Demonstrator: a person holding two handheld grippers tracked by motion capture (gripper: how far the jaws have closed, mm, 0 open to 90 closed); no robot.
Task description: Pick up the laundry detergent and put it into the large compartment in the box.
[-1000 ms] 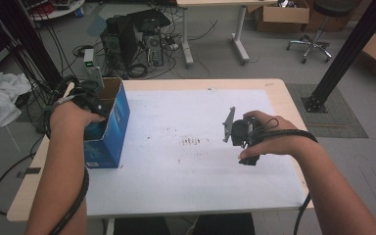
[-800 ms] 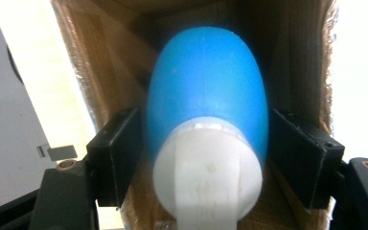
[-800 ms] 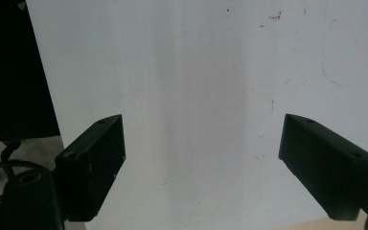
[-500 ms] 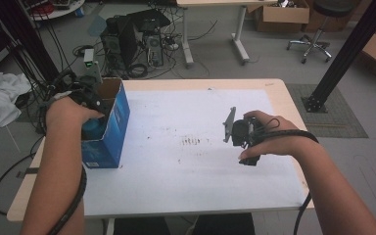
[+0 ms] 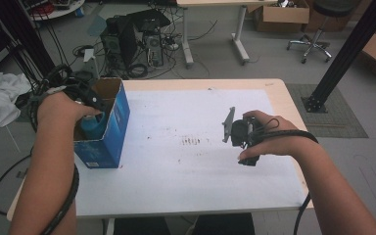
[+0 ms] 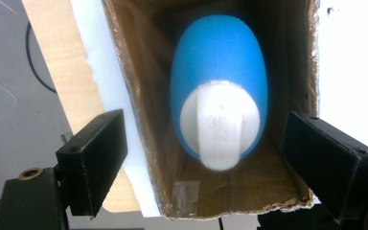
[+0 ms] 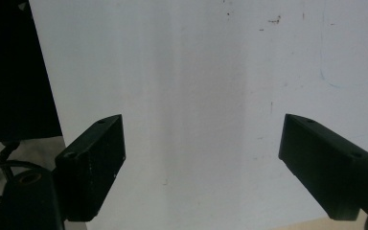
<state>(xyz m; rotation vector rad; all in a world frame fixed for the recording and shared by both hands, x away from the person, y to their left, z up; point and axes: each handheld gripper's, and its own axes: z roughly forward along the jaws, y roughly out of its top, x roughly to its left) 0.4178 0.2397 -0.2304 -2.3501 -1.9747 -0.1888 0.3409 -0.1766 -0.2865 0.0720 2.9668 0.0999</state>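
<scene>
A blue cardboard box (image 5: 105,142) stands open-topped at the left of the white table (image 5: 176,166). Inside it lies a blue bottle (image 6: 218,72) with a white cap (image 6: 219,127); its blue also shows in the high view as the bottle (image 5: 92,128). My left gripper (image 6: 213,158) hangs over the box mouth. Its jaws have just been opening and now stand wide, with the bottle below and between them, untouched. The left gripper (image 5: 93,107) is under the person's left hand. My right gripper (image 7: 201,163) is open over bare table, and the right gripper (image 5: 242,139) sits right of centre.
The box's brown inner walls (image 6: 139,96) run close beside both left jaws. The table's wooden edge (image 6: 57,72) lies left of the box. Beyond the table are computer towers with cables (image 5: 137,44), a desk leg (image 5: 237,29) and a black post (image 5: 342,58).
My left hand has lifted a little above the box and its jaws have spread apart. The bottle stays in the box. The right hand has not moved.
</scene>
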